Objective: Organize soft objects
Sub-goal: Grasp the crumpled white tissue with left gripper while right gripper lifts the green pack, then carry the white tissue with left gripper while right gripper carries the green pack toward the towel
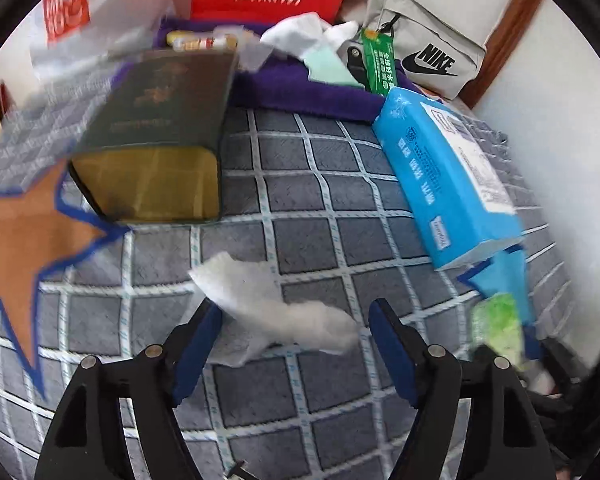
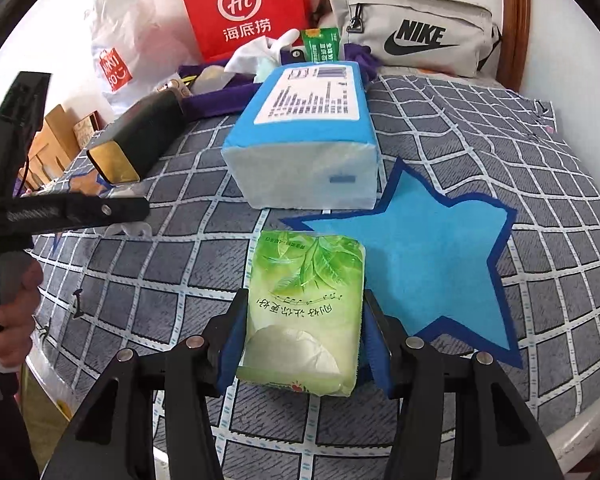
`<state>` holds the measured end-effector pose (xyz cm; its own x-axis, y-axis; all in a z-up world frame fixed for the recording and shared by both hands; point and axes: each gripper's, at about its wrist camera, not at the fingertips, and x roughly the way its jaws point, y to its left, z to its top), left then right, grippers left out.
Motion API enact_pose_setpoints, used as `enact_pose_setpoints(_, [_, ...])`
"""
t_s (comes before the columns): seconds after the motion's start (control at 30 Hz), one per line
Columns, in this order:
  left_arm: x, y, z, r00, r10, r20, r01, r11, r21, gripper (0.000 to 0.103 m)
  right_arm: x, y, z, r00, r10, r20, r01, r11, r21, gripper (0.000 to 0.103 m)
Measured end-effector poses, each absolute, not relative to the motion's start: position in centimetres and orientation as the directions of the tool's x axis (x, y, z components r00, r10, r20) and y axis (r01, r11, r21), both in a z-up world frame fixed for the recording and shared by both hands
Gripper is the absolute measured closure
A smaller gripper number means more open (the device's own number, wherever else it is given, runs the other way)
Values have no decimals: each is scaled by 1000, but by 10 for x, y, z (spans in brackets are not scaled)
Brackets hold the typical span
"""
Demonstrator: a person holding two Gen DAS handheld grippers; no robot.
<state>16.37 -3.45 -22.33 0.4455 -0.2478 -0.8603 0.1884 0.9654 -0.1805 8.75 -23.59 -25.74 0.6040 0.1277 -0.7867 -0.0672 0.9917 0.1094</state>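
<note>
A crumpled white tissue point(image 1: 276, 308) lies on the grey checked bed cover point(image 1: 300, 184), between the spread fingers of my left gripper point(image 1: 296, 320). That gripper is open and its pads do not press on the tissue. My right gripper point(image 2: 305, 320) is shut on a green tissue pack point(image 2: 304, 300), held lengthwise just above the cover beside a blue star patch point(image 2: 428, 264). A large blue tissue pack point(image 2: 300, 140) lies beyond it, also seen as the blue tissue pack point(image 1: 448, 176) at the right of the left wrist view. An orange star patch point(image 1: 32, 240) sits at the left.
A dark green tin box point(image 1: 156, 136) lies on its side ahead. Behind it a purple towel point(image 1: 300, 92) holds white cloths and small packets. A red paper bag point(image 2: 248, 8), a grey Nike bag point(image 2: 412, 28) and a white plastic bag point(image 2: 120, 40) line the wall.
</note>
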Motion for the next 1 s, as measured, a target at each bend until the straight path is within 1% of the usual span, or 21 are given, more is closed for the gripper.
enact_pose_setpoints(0.03, [163, -35, -224, 458, -213, -863, 171, 974, -149, 43, 87, -235, -257, 608, 124, -784, -71, 992, 102, 50])
enact_pose_setpoints(0.1, [162, -32, -224, 467, -198, -862, 166, 977, -135, 49, 87, -234, -257, 609, 122, -783, -79, 992, 94, 50])
enact_pose_setpoints(0.13, [162, -30, -224, 466, -194, -863, 165, 978, -131, 57, 87, -234, -257, 609, 127, -783, -81, 992, 98, 50])
enact_pose_setpoints(0.17, [161, -26, -224, 469, -182, -864, 156, 980, -121, 61, 87, -235, -257, 609, 132, -782, -81, 991, 104, 50])
enact_pose_setpoints(0.2, [161, -23, -224, 471, -178, -864, 149, 981, -121, 68, 86, -236, -257, 609, 135, -782, -81, 991, 108, 50])
enact_pose_setpoints(0.3, [161, -16, -224, 470, -176, -865, 126, 983, -132, 78, 88, -235, -257, 611, 130, -781, -83, 992, 100, 49])
enact_pose_setpoints(0.43, [160, -12, -223, 459, -183, -869, 118, 983, -144, 80, 87, -231, -257, 611, 108, -784, -83, 994, 72, 49])
enact_pose_setpoints(0.7, [155, -9, -217, 435, -208, -876, 109, 978, -178, 80, 89, -230, -248, 589, 93, -803, -95, 994, 45, 50])
enact_pose_setpoints(1.0, [146, 0, -181, 486, -235, -842, 126, 972, -199, 80, 84, -227, -205, 650, 102, -753, -114, 993, 37, 50])
